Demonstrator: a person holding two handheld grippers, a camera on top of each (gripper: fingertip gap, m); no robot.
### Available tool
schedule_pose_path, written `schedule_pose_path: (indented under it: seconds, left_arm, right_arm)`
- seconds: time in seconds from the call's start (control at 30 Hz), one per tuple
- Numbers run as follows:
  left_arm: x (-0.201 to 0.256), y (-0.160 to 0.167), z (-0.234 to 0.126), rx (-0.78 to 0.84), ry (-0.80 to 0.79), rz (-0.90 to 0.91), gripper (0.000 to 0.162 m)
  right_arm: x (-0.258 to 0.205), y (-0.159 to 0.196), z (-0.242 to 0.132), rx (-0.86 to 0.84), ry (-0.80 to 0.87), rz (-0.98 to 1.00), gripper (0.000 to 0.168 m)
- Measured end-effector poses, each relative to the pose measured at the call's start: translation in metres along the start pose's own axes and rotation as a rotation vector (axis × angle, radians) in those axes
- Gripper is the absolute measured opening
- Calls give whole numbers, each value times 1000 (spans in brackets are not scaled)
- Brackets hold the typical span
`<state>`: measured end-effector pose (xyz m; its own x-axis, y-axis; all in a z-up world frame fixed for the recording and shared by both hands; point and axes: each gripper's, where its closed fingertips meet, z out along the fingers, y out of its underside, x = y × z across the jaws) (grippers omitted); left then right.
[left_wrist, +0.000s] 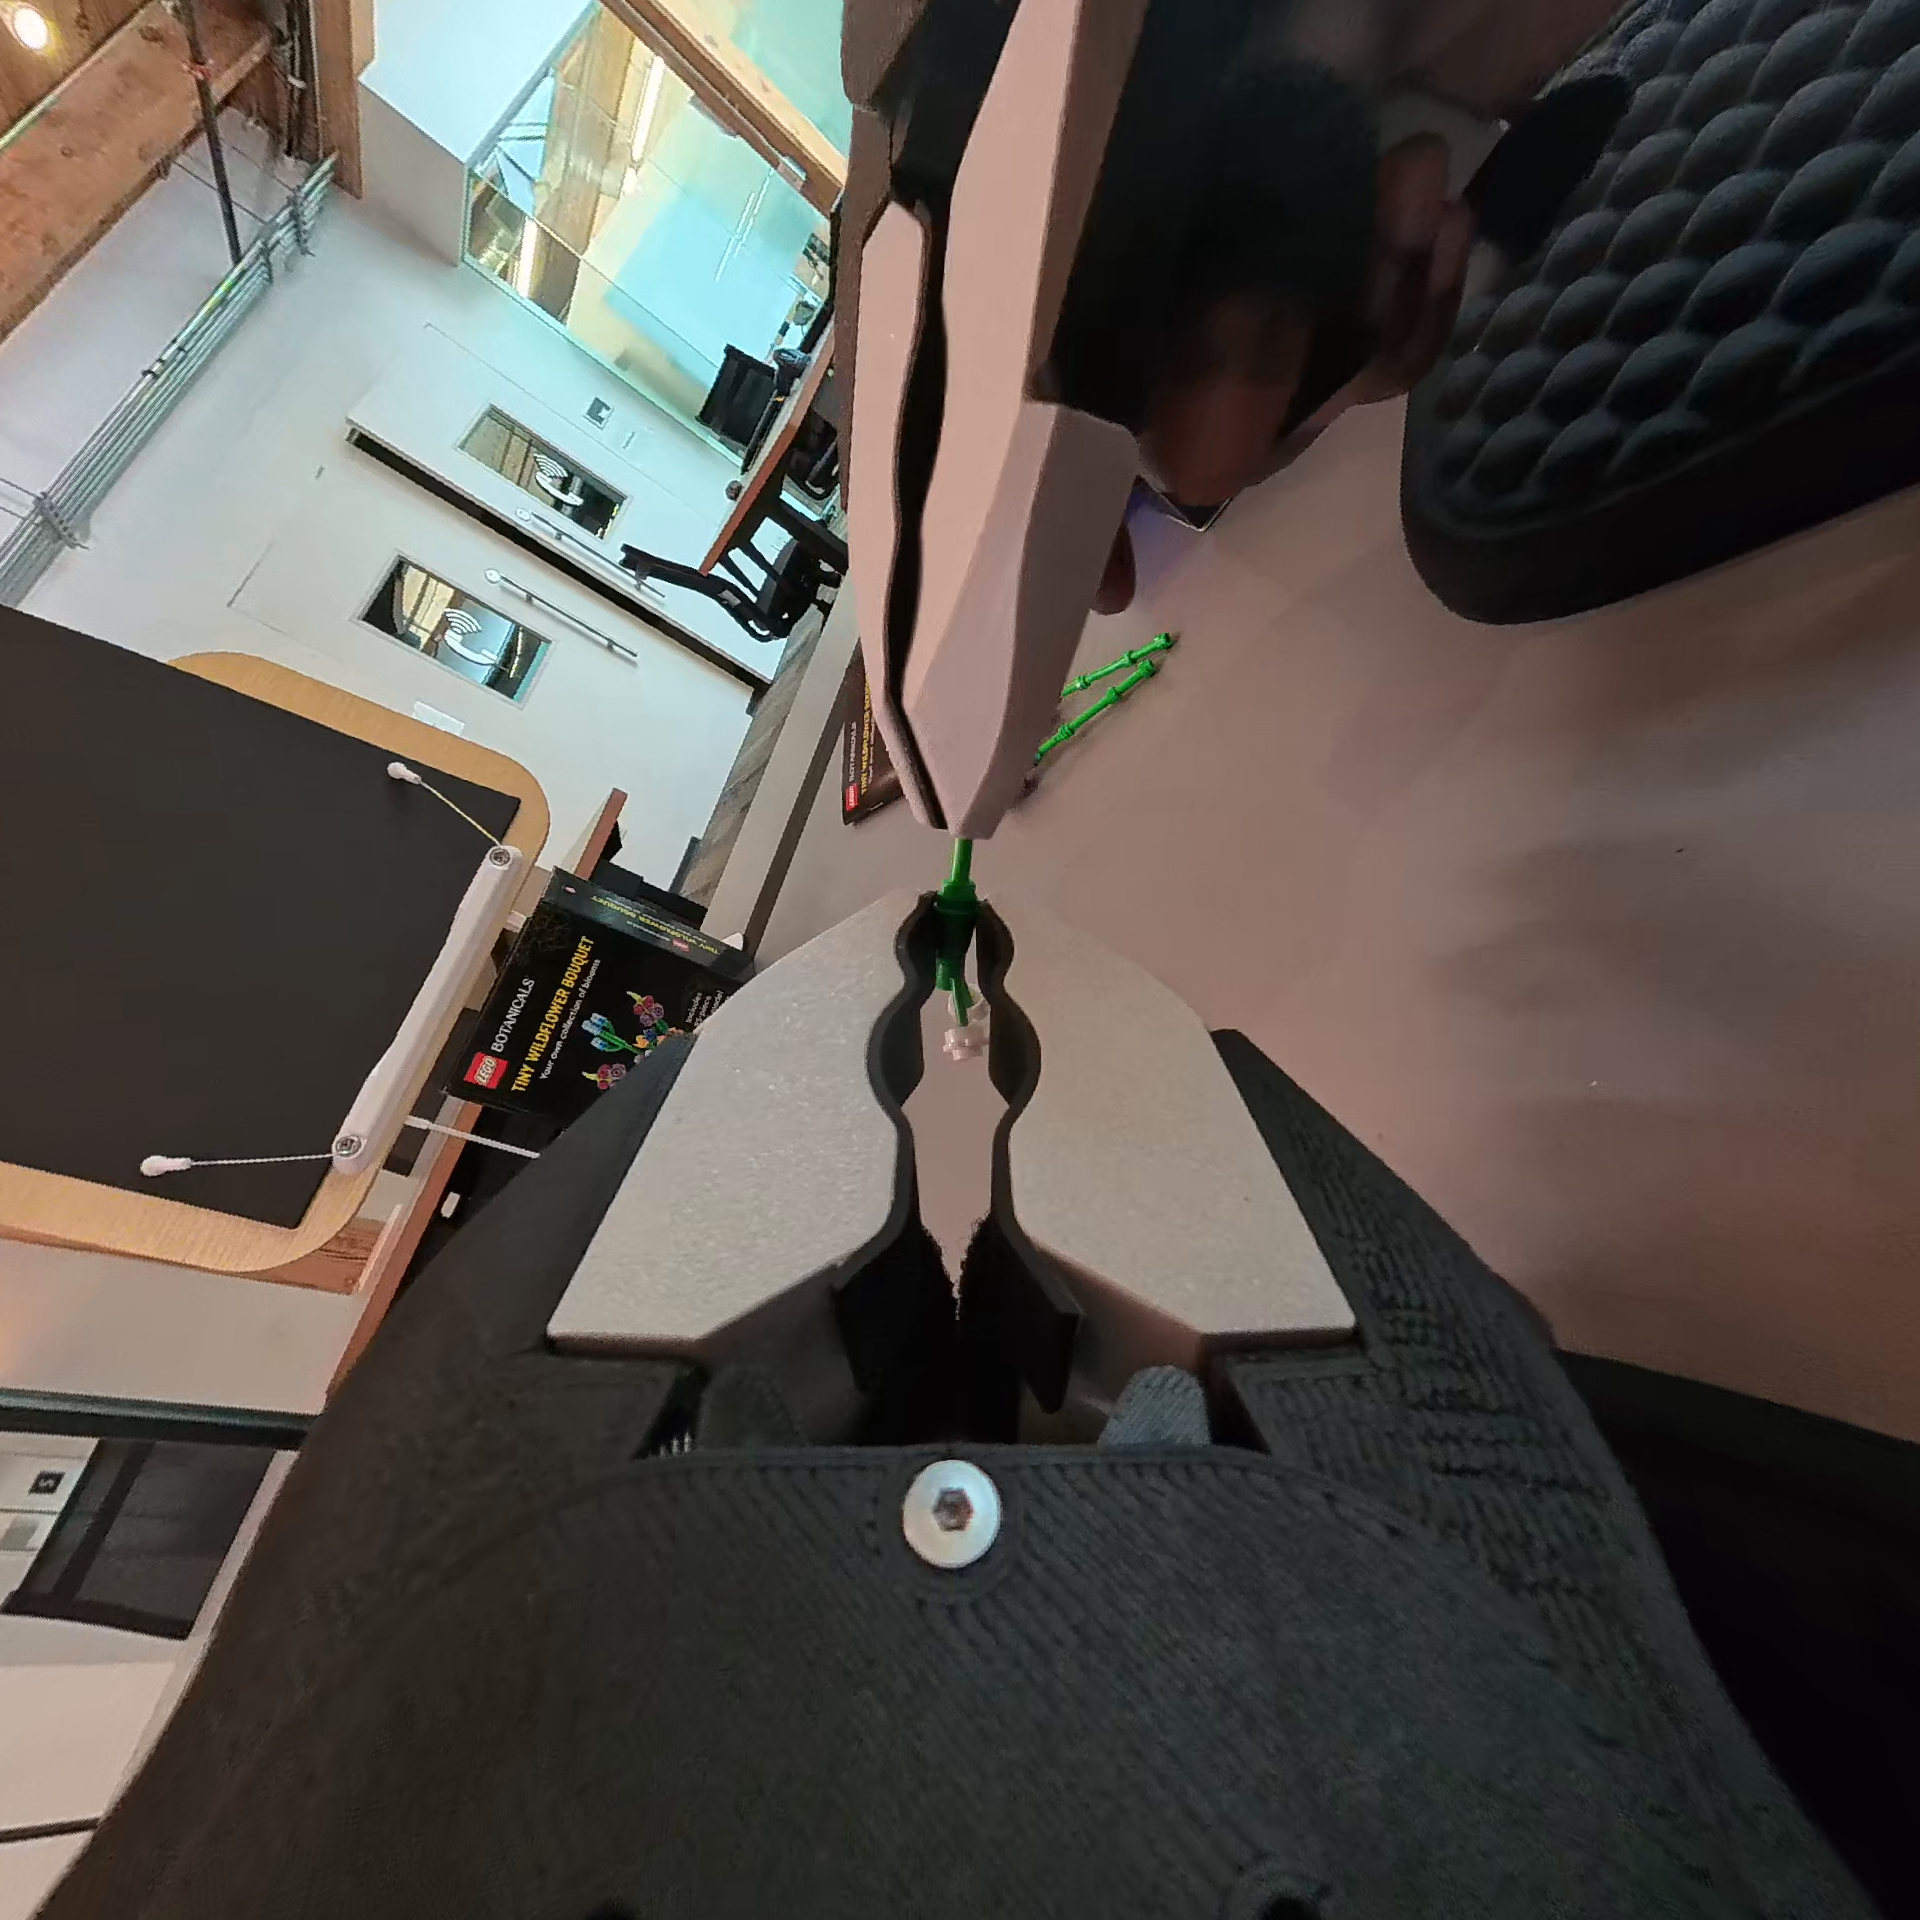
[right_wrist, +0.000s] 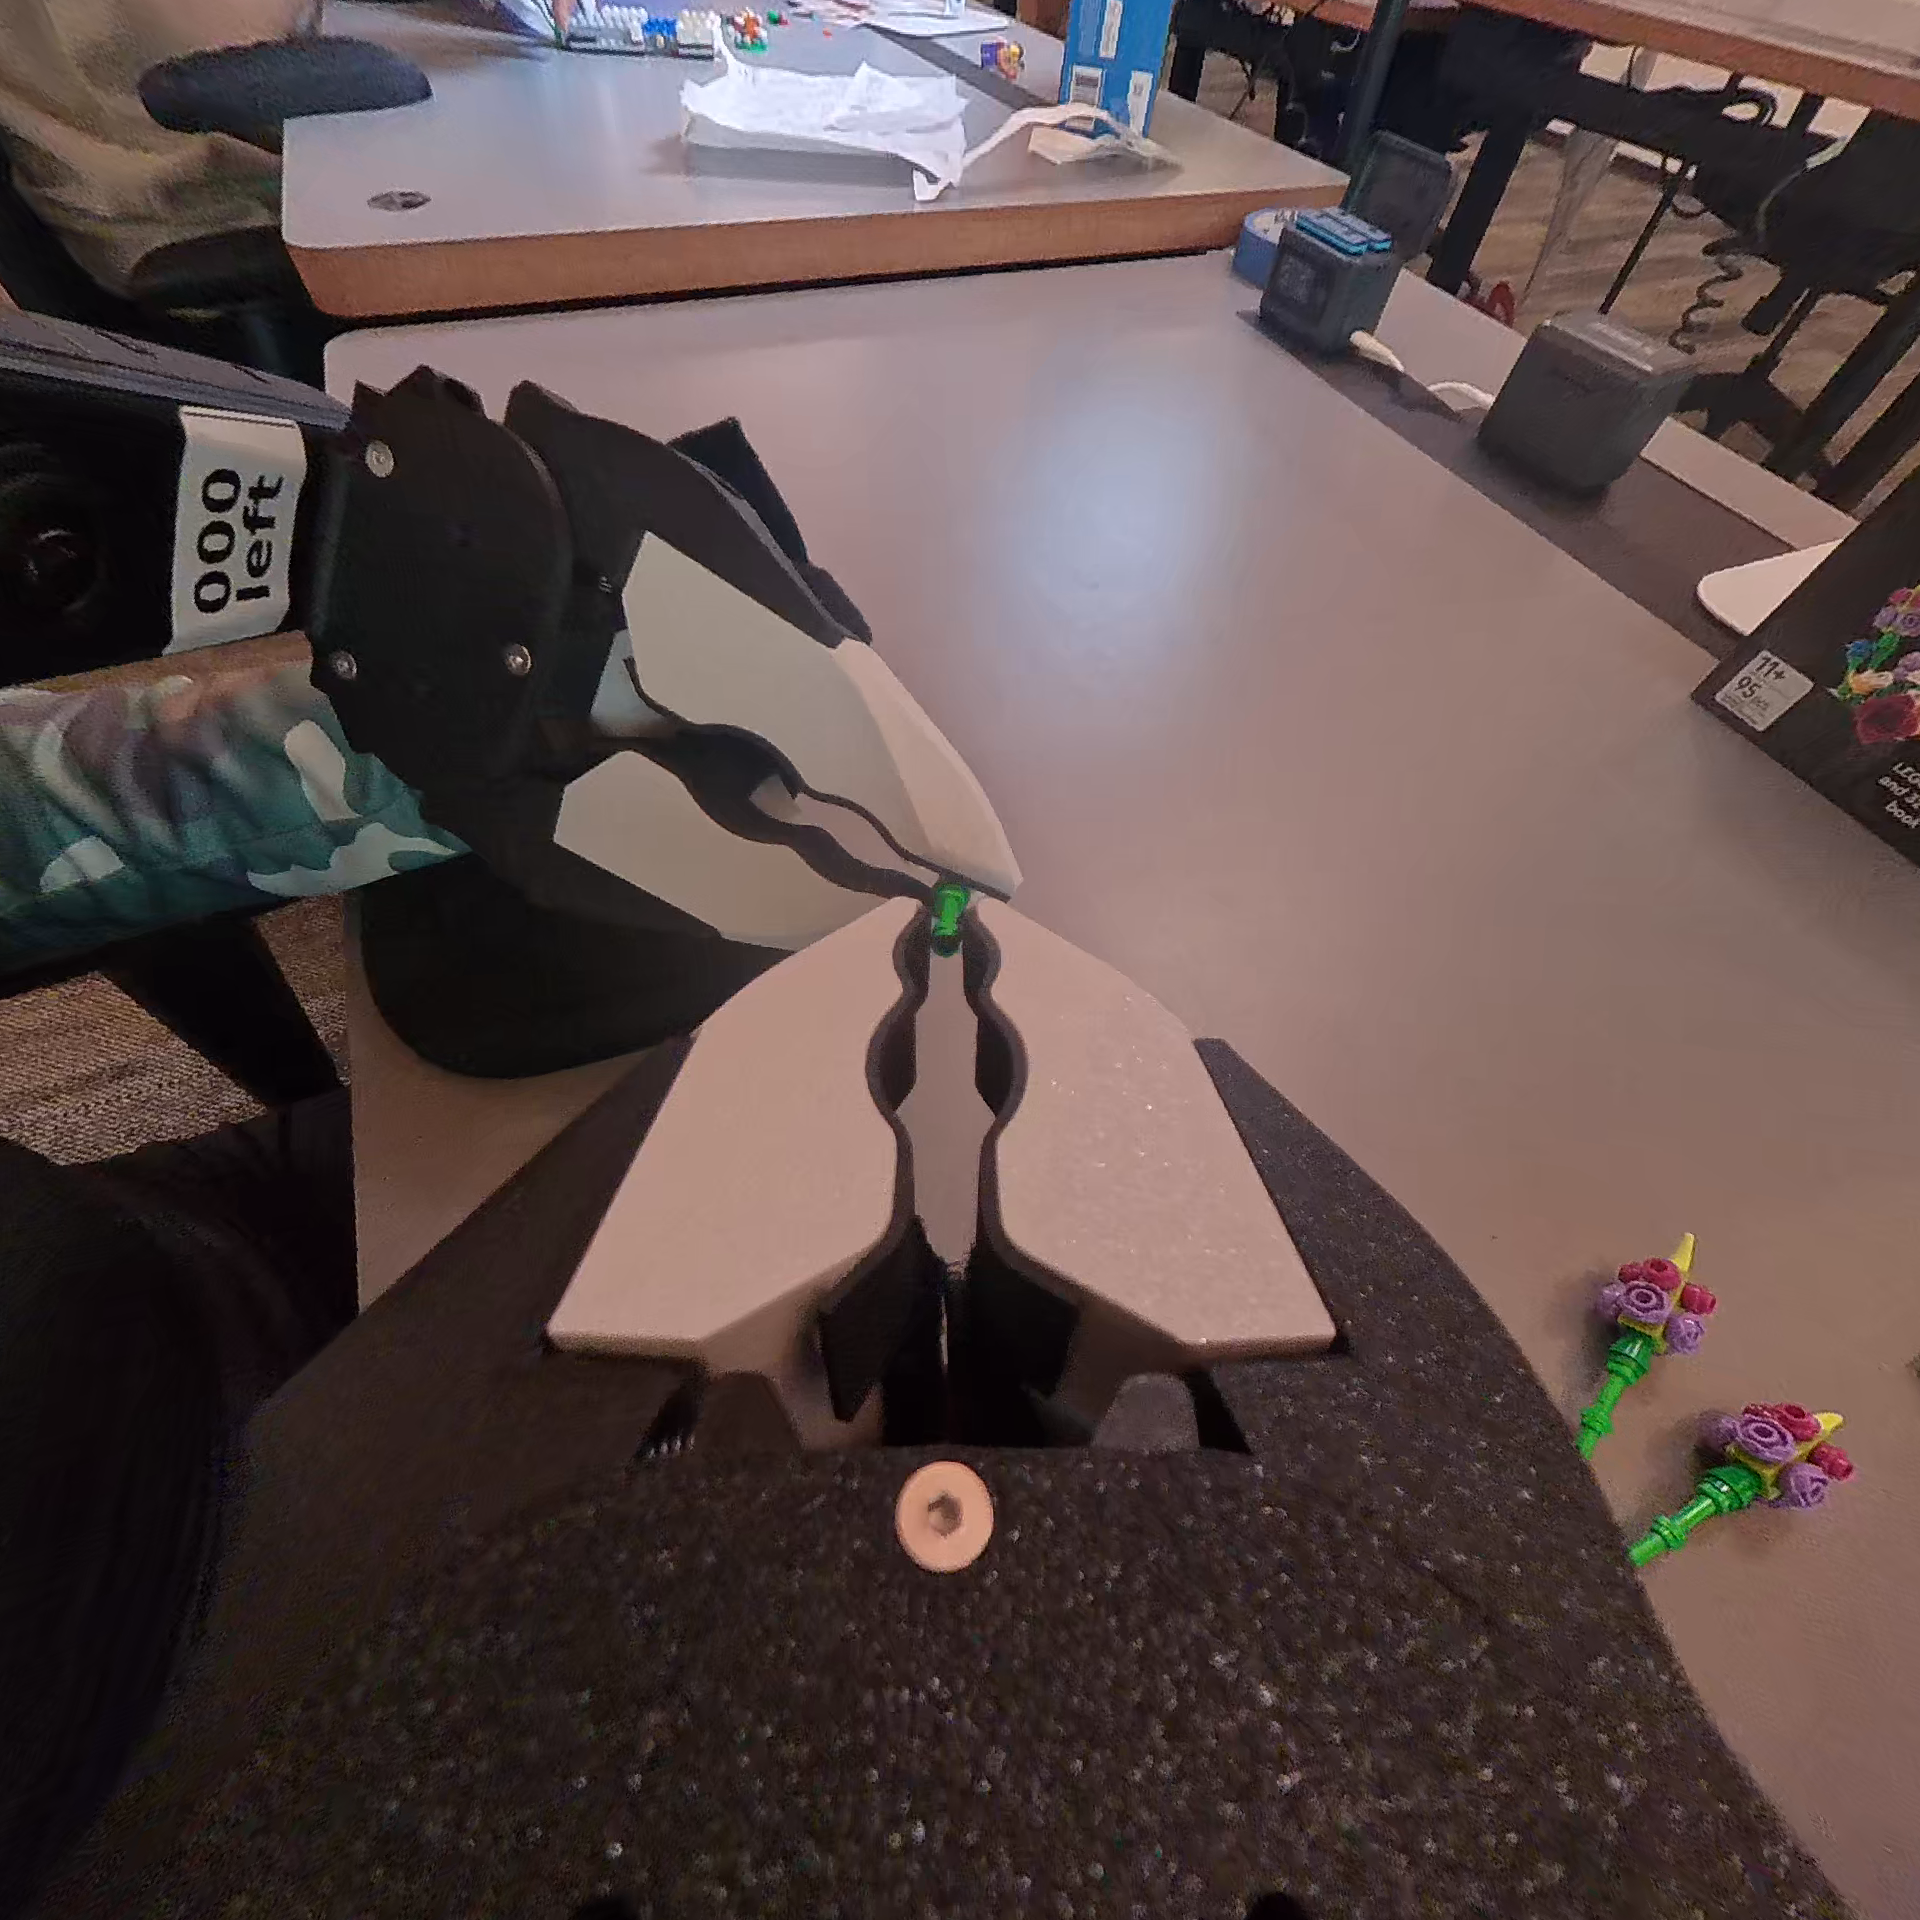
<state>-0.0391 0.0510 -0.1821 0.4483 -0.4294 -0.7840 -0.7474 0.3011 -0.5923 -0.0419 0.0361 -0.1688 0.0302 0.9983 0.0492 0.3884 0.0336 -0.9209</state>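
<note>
A thin green toy stem (left_wrist: 958, 868) with a small white flower (left_wrist: 963, 1042) at its lower end is held in the air above the grey table (right_wrist: 1247, 727). My left gripper (left_wrist: 951, 909) is shut on the stem's middle, and the flower sits between its fingers. My right gripper (left_wrist: 956, 826) comes in from above, tip to tip with the left, and is shut on the stem's upper end. In the right wrist view the right gripper (right_wrist: 943, 914) pinches the green stem (right_wrist: 948, 906), and the left gripper (right_wrist: 961, 891) reaches in from the left.
Two purple-and-red toy flower clusters (right_wrist: 1652, 1309) (right_wrist: 1777, 1455) lie on the table at the right. Loose green stems (left_wrist: 1117, 675) lie beyond the right gripper. Dark printed boxes (left_wrist: 582, 1008) (right_wrist: 1849, 675) stand at the table edges. Grey cube devices (right_wrist: 1590, 416) sit at the far right. The tips of both grippers are at nearly the same place.
</note>
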Motion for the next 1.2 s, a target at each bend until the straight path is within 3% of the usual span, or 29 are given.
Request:
schedule_pose_path:
  seconds: [0.3,0.33,0.4,0.47,0.67,0.83,0.97,1.2]
  left_arm:
    - [0,-8,-1,61,34,-88,7]
    - [-2,8,-1,-25,23,-75,7]
    - [-11,34,-8,-102,-2,-66,7]
    - [-27,13,-16,53,-42,-218,7]
    - [-13,6,-10,43,-5,-143,7]
    - [-16,2,-12,87,-1,-197,7]
    - [-23,-4,-16,153,-4,-292,7]
    - [-39,-5,-24,271,33,-606,7]
  right_arm:
    - [0,-3,-10,-32,33,-13,5]
    - [5,-7,-19,-18,75,-24,5]
    - [17,-19,-49,56,140,0,5]
    - [25,-26,-78,98,181,9,5]
    - [66,-18,-152,-5,524,-3,5]
    - [118,11,-222,-160,854,176,5]
    - [132,34,-230,-296,902,237,5]
    - [140,41,-230,-317,926,256,14]
